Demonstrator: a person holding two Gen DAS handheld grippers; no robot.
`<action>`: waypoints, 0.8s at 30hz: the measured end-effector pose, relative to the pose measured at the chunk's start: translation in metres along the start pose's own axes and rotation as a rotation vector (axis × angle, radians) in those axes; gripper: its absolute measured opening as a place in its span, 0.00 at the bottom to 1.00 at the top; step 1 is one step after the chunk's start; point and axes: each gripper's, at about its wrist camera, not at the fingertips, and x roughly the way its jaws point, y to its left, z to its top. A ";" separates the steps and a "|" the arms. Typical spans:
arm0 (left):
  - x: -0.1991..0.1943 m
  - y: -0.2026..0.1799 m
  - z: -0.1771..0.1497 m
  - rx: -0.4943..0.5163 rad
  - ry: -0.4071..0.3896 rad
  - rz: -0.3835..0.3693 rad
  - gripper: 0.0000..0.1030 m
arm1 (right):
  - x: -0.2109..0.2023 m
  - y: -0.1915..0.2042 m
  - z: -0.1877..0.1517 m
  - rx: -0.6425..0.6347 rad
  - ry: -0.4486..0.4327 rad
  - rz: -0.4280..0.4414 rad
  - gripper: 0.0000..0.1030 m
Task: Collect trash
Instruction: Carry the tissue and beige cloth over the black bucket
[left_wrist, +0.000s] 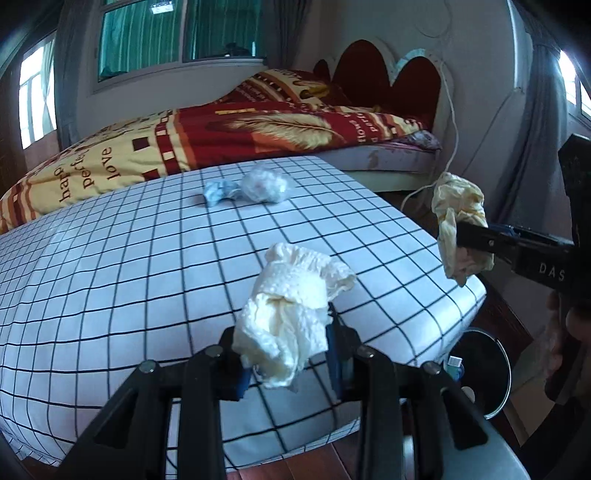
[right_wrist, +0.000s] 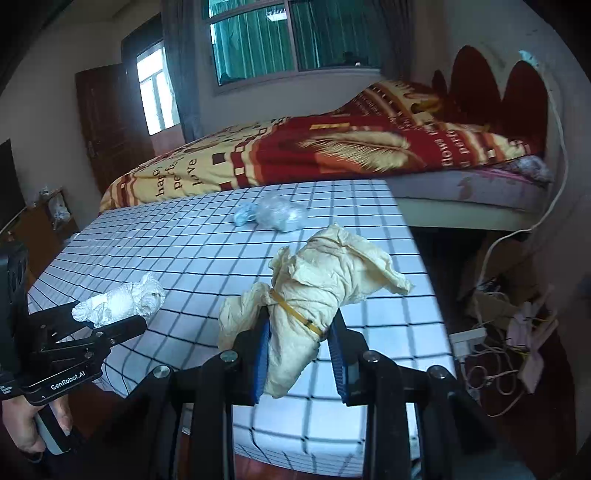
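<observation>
My left gripper (left_wrist: 286, 350) is shut on a crumpled white paper towel (left_wrist: 291, 314) above the near edge of the checked table (left_wrist: 147, 277). It also shows in the right wrist view (right_wrist: 110, 314) with the towel (right_wrist: 122, 299). My right gripper (right_wrist: 299, 336) is shut on a yellowish paper wad bound with a rubber band (right_wrist: 317, 288), held above the table's right side; the wad shows in the left wrist view (left_wrist: 458, 221). A crumpled clear plastic bag (left_wrist: 264, 182) and a small blue wad (left_wrist: 218, 192) lie on the far part of the table.
A bed with a red and yellow blanket (left_wrist: 221, 133) stands behind the table. A round bin (left_wrist: 484, 373) sits on the floor at the table's right corner. Cables and clutter (right_wrist: 509, 332) lie on the floor to the right.
</observation>
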 end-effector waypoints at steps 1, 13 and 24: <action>0.001 -0.006 -0.001 0.008 0.002 -0.009 0.33 | -0.004 -0.004 -0.002 -0.001 -0.003 -0.009 0.30; 0.003 -0.065 -0.001 0.083 -0.003 -0.095 0.33 | -0.057 -0.055 -0.030 0.056 -0.038 -0.104 0.30; 0.013 -0.119 -0.002 0.152 0.009 -0.180 0.33 | -0.085 -0.104 -0.065 0.117 -0.027 -0.187 0.30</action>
